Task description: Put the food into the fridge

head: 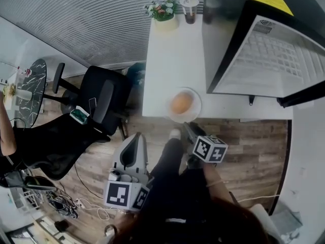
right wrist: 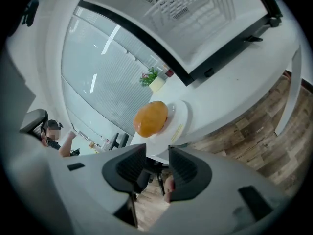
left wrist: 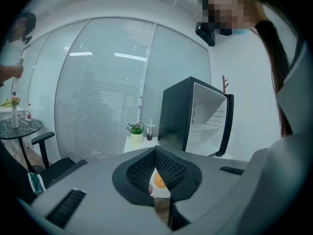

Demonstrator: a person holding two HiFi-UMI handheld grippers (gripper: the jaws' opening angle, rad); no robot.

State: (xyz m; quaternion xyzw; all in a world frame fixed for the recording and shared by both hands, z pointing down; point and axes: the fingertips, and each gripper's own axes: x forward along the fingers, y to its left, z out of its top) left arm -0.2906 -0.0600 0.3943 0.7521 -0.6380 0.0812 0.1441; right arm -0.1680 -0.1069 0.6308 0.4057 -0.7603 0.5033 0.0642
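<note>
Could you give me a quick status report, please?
Left gripper shut, empty. Right gripper open, empty, just short of the plate. Bun on plate, table edge, untouched. Fridge open; nothing seen between.

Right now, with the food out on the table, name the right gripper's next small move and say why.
Probably ease the right gripper forward and close it on the near rim of the plate. Its jaws stand open and empty just short of that rim, the orange food sits on the plate at the table's edge, and the fridge door is already open.
</note>
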